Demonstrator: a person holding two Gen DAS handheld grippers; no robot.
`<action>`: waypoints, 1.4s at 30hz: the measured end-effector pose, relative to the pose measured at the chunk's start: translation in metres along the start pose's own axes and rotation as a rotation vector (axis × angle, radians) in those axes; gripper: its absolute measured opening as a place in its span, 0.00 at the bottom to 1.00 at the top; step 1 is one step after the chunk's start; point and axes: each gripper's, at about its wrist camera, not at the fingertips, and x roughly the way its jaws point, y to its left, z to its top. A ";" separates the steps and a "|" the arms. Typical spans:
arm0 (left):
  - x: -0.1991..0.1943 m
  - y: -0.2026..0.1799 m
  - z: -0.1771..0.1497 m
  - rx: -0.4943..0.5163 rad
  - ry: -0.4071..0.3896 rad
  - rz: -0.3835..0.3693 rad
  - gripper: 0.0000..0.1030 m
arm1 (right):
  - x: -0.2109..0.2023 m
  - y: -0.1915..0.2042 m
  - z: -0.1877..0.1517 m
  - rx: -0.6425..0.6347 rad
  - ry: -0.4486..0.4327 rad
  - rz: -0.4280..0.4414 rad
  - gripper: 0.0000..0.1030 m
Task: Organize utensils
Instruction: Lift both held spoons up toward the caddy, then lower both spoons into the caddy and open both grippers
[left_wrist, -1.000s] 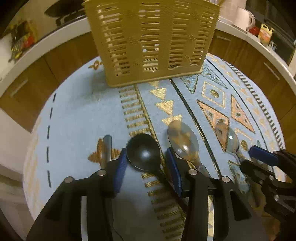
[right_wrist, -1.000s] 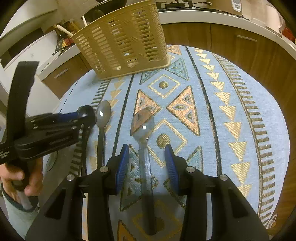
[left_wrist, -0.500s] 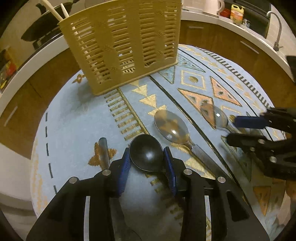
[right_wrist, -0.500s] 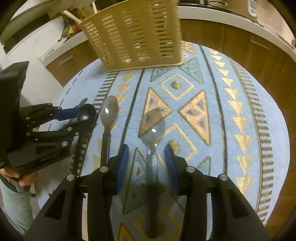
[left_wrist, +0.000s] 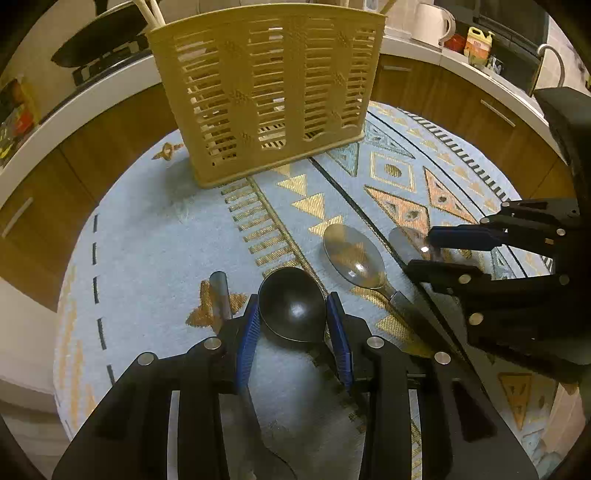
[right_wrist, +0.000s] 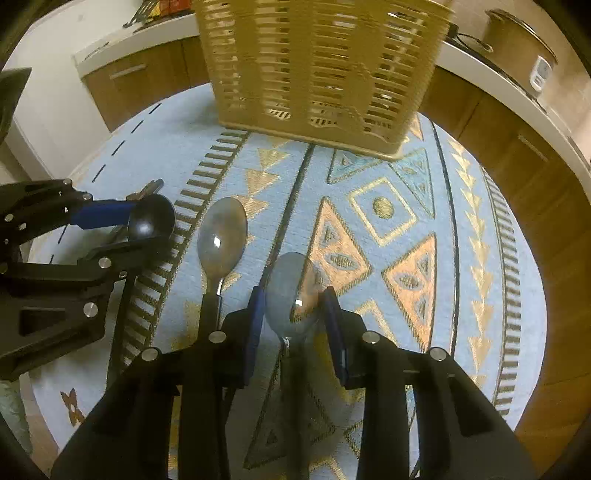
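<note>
My left gripper (left_wrist: 293, 325) straddles the bowl of a black spoon (left_wrist: 291, 304) that lies on the patterned tablecloth; its blue pads (left_wrist: 245, 332) stand right beside the bowl. My right gripper (right_wrist: 295, 323) straddles the bowl of a silver spoon (right_wrist: 293, 291) in the same way. A second silver spoon (left_wrist: 352, 258) lies between the two, also in the right wrist view (right_wrist: 221, 236). The tan slotted utensil basket (left_wrist: 264, 88) stands upright at the far side of the table, also in the right wrist view (right_wrist: 317, 66).
A grey handle (left_wrist: 220, 295) lies on the cloth left of the black spoon. The round table edge (left_wrist: 74, 266) curves close on the left. Wooden cabinets and a white counter (left_wrist: 480, 70) with a kettle and bottles ring the table.
Both grippers have moved forward along their spoons, so each now sits around the spoon's bowl, and the jaws have narrowed. The basket looks closer in both views.
</note>
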 end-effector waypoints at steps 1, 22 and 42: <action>-0.001 0.000 0.000 -0.003 -0.005 -0.003 0.33 | 0.000 -0.001 0.001 -0.002 -0.001 0.012 0.28; -0.075 -0.004 0.013 -0.048 -0.257 -0.002 0.33 | -0.114 -0.041 -0.053 0.081 -0.486 0.342 0.28; -0.159 -0.022 0.106 0.027 -0.577 0.236 0.33 | -0.178 -0.080 0.040 0.176 -0.811 0.305 0.28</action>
